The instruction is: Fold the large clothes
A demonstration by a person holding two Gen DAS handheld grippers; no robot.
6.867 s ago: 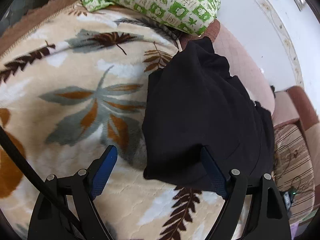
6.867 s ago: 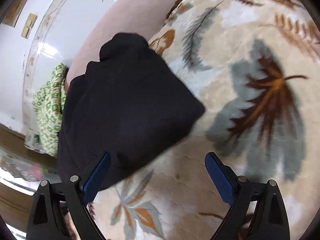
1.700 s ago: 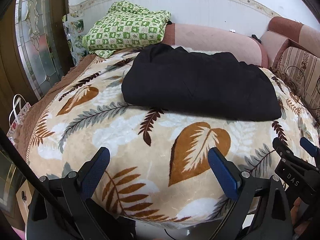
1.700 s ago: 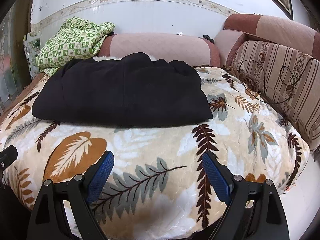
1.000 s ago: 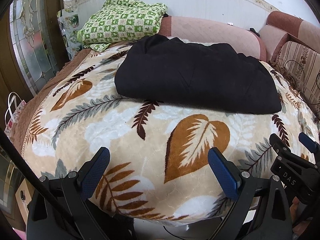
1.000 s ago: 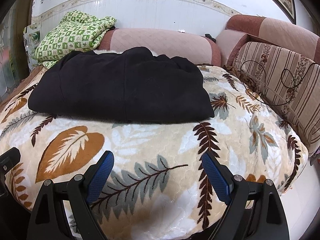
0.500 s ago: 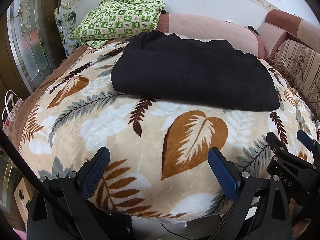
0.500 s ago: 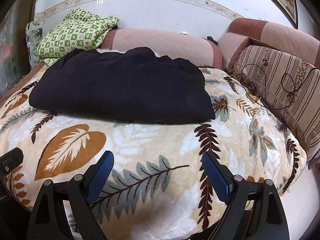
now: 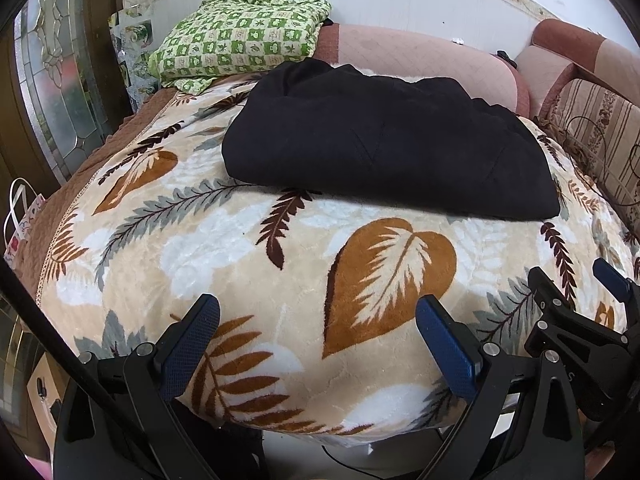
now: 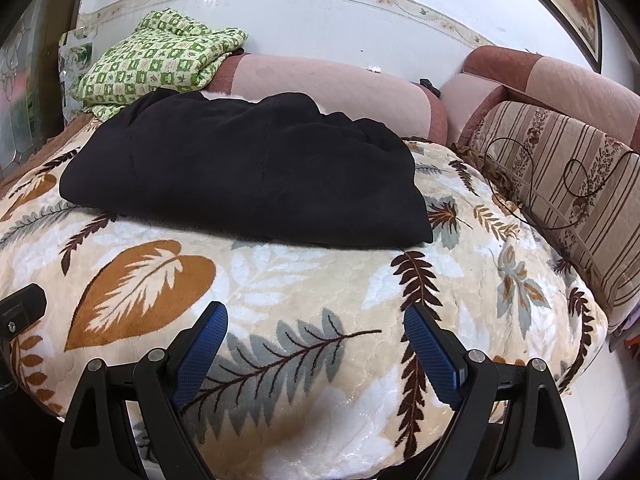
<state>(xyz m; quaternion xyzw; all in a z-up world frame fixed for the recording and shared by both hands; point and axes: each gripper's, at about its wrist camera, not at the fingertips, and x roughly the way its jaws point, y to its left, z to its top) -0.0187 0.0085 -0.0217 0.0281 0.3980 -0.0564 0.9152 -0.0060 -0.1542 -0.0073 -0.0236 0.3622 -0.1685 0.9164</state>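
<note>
Blanket (image 9: 224, 240): leaf-patterned, covers the bed; fills the lower half of both wrist views. More of its near edge shows than a few seconds back, when both views were pressed close over the cloth.

Garment (image 9: 380, 148): black, large, lying as a folded slab on the blanket, toward 12 o'clock from both tongs and well apart from them. A few seconds ago its corner lay between the fingers of each tool; now it lies free, its shape unaltered over the last second. Judgement: the fold looks finished or nearly so, and both hands have backed off to the bed's near side.

Quilt (image 10: 156, 56): green check, bundled at 11 o'clock behind the garment, against the headboard bolster.

Left tongs (image 9: 318, 342): apart, nothing between them, angled down over the blanket's near edge.

Right tongs (image 10: 316, 344): apart, empty, same downward tilt; seen at 4 o'clock in the left view.
</note>
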